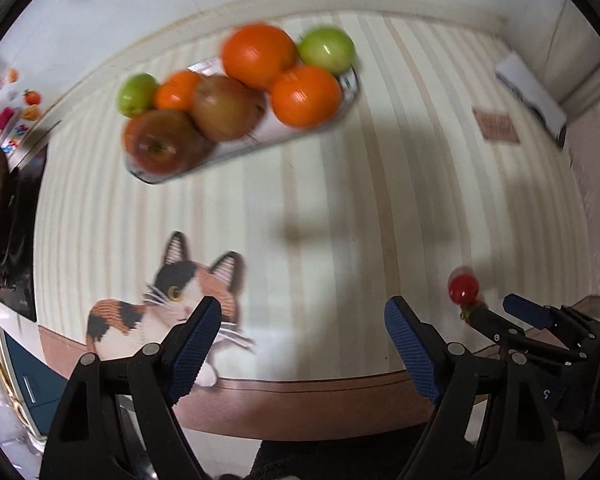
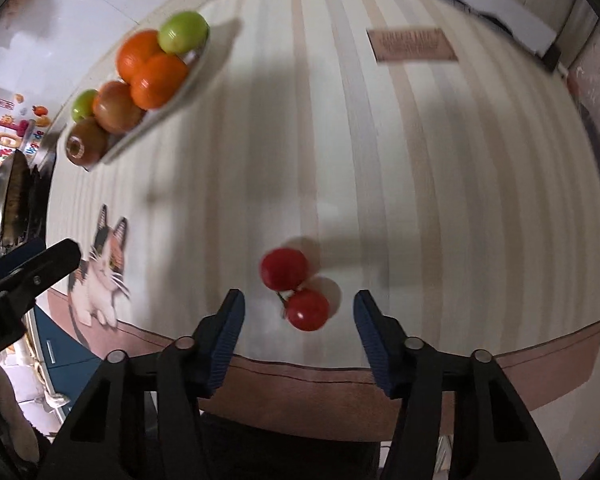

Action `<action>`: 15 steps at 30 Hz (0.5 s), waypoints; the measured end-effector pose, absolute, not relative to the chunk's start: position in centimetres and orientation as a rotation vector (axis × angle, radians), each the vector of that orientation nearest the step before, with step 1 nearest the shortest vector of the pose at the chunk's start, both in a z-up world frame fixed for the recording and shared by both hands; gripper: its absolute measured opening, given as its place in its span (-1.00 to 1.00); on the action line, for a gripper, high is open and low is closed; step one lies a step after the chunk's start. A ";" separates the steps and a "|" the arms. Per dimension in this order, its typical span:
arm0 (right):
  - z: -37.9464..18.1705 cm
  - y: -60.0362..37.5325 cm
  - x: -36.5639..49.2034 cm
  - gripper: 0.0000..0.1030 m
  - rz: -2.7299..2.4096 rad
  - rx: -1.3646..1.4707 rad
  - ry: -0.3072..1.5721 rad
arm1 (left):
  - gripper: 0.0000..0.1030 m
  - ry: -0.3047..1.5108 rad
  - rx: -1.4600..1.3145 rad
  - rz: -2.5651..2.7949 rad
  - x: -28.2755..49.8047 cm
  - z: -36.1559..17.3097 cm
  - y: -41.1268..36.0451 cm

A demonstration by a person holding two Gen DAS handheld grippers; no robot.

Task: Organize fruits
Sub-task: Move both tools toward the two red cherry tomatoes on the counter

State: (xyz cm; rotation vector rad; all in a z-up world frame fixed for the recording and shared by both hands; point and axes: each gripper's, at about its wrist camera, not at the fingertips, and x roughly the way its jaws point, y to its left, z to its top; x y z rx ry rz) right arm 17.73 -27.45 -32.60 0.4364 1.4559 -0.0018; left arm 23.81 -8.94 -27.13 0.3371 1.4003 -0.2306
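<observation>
Both tongs are spread wide and nothing is held in either.

From the left wrist view, the left gripper (image 1: pixel 302 344) is seen hanging above the near edge of the striped tablecloth (image 1: pixel 340 200), beside a printed cat (image 1: pixel 168 308). Its jaws are apart with only cloth between them. Farther off, a clear tray (image 1: pixel 348 88) is loaded with oranges (image 1: pixel 260 54), green apples (image 1: pixel 328 50) and brownish-red apples (image 1: pixel 160 144), heaped closely and touching one another; the tray is judged to be the collecting place. At the right edge, one red fruit (image 1: pixel 463 289) is glimpsed just ahead of the right gripper (image 1: pixel 500 316), whose fingers partly hide anything lower.

From the right wrist view, the right gripper (image 2: pixel 298 328) is aimed at a pair of small red fruits (image 2: pixel 294 288), which lie on the cloth near the table's front edge, touching each other and apparently joined by a stem. The nearer one sits between the spread jaws but is not gripped. This alignment is judged to be preparation for a pick, the pair being the only fruit left outside the tray (image 2: pixel 148 128), which stands well apart at the far left. A brown label (image 2: pixel 412 45) and a white paper (image 2: pixel 496 8) lie at the far side.
</observation>
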 end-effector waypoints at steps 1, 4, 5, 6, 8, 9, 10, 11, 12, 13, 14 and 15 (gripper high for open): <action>-33.2 -27.3 17.6 0.01 0.003 0.441 1.463 | 0.62 1.414 0.347 -0.234 23.8 -27.7 -9.2; -34.2 -26.6 17.7 -0.14 0.011 0.420 1.475 | 0.62 1.440 0.364 -0.250 23.7 -28.6 -9.8; -34.3 -26.4 17.8 -0.29 0.010 0.404 1.475 | 0.62 1.445 0.368 -0.254 23.8 -28.8 -10.0; -34.4 -26.1 17.8 -0.36 0.011 0.374 1.463 | 0.62 1.449 0.370 -0.260 23.7 -28.9 -10.3; -34.2 -26.0 18.0 -0.40 0.013 0.358 1.449 | 0.62 1.451 0.379 -0.276 23.8 -29.0 -10.9; -34.1 -26.1 18.0 -0.41 0.012 0.358 1.448 | 0.62 1.451 0.386 -0.287 23.7 -29.1 -11.3; -33.9 -26.3 18.0 -0.41 0.002 0.358 1.441 | 0.62 1.450 0.388 -0.301 23.8 -29.1 -11.7; -33.7 -26.7 18.0 -0.41 -0.007 0.360 1.433 | 0.62 1.451 0.389 -0.319 23.8 -29.2 -12.1; -33.5 -27.3 17.9 -0.41 -0.020 0.368 1.428 | 0.62 1.451 0.395 -0.335 23.7 -29.3 -12.7; -33.3 -27.9 17.8 -0.41 -0.030 0.379 1.425 | 0.62 1.450 0.403 -0.358 23.7 -29.4 -13.5; -33.1 -28.5 17.6 -0.41 -0.043 0.393 1.420 | 0.62 1.450 0.410 -0.384 23.6 -29.5 -14.2; -32.9 -29.2 17.5 -0.41 -0.057 0.402 1.416 | 0.62 1.448 0.428 -0.412 23.4 -29.8 -15.3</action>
